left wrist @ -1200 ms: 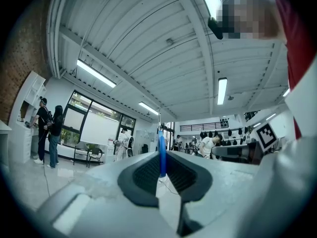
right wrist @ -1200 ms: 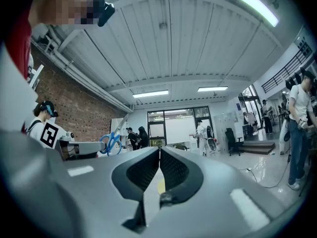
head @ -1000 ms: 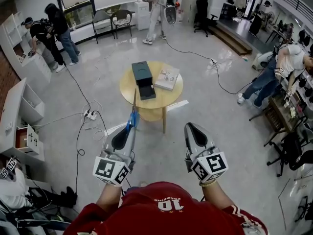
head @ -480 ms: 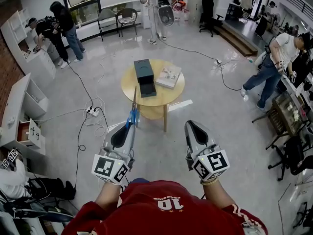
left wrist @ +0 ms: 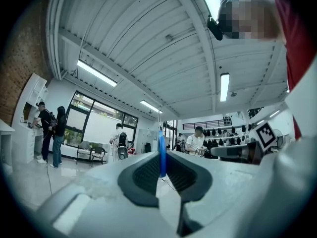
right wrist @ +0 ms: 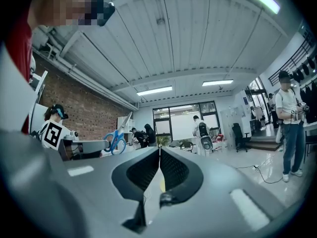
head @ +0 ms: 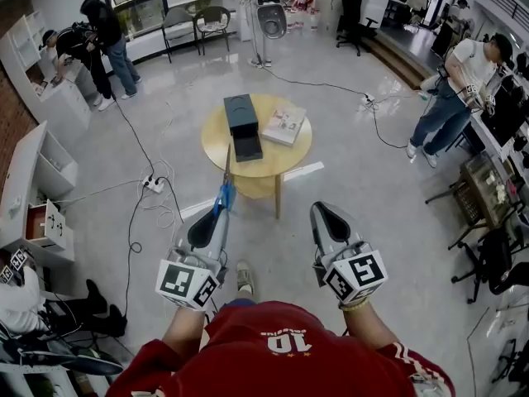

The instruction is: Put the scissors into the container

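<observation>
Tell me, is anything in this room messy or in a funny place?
Nothing looks spilled or broken. Loose cables and a power strip sprawl over the floor left of the round table, where someone could trip. The scissors stick out of the left gripper, blades pointing ahead.

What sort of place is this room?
Probably a shared lab or workshop: office chairs, power cables trailing over the polished floor, and several people working around the edges.
</observation>
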`<action>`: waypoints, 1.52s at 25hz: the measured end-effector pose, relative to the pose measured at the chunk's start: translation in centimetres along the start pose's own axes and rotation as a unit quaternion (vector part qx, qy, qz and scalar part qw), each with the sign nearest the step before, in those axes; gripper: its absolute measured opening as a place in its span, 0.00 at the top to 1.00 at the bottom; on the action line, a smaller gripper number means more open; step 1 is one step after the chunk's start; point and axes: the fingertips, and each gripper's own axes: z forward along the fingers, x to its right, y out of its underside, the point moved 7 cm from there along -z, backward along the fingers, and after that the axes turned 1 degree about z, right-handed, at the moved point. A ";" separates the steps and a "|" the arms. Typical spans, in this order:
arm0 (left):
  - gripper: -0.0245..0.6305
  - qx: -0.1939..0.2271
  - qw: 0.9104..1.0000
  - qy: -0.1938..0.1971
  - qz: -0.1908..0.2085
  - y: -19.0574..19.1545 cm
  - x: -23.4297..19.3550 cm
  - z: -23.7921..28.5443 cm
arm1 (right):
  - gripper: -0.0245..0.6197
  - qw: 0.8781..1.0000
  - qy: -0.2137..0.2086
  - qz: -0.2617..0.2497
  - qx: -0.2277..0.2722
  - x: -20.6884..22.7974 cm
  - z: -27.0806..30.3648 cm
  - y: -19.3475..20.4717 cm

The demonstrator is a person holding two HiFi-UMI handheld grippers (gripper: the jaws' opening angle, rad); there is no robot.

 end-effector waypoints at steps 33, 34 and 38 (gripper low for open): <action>0.91 0.007 0.999 0.027 -0.028 0.8 -25.7 19.6 | 0.96 1.000 -0.001 -0.028 -0.008 5.4 31.7 -0.5; 0.91 0.005 0.999 0.028 -0.030 1.0 -26.2 19.9 | 0.96 1.000 0.001 -0.029 -0.009 5.4 32.1 -0.3; 0.91 -0.001 0.999 0.033 -0.039 1.9 -27.2 20.8 | 0.96 0.999 0.008 -0.031 -0.016 5.8 33.1 0.1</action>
